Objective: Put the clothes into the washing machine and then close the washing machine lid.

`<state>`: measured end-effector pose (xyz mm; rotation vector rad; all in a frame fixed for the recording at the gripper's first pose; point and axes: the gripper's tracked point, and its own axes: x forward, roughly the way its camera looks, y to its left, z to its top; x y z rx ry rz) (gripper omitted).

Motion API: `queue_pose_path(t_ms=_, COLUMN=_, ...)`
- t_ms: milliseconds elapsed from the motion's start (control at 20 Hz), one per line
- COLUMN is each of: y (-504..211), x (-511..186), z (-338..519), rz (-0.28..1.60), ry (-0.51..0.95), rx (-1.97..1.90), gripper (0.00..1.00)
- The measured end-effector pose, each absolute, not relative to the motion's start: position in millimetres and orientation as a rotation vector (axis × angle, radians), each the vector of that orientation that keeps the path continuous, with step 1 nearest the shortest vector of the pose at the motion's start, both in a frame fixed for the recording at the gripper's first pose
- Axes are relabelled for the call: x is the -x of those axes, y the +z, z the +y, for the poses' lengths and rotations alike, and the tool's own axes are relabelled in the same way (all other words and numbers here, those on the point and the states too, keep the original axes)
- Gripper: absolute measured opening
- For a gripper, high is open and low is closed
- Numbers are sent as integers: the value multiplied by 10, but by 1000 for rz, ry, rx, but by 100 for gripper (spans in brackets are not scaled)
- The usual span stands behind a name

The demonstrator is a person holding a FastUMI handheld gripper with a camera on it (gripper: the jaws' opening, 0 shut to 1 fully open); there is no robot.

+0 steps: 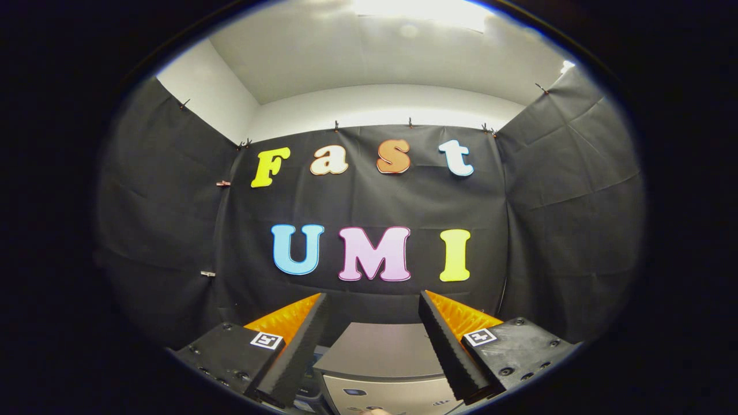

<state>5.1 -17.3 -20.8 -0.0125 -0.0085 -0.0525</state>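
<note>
Gripper [372, 300] held spread, grasping nothing, above the grey boxy washing machine [380, 351]. No clothes seen; advisable to tilt down and locate them first.

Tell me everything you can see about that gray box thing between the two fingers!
The washing machine looks like a small gray box with a flat, smooth top that appears closed. Its lighter front face carries a few small dark marks, too blurred to make out. It stands upright below and ahead of the hand-held gripper, against the black cloth wall. The gripper's fingers are spread wide open on either side of it in the view, touching nothing. No clothes are visible on it.
</note>
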Motion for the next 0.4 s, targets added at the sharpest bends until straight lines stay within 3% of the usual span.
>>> queue_pose_path(t_ms=400, y=-279, x=-107, z=-230, rz=8, ry=-76, rx=16, gripper=98)
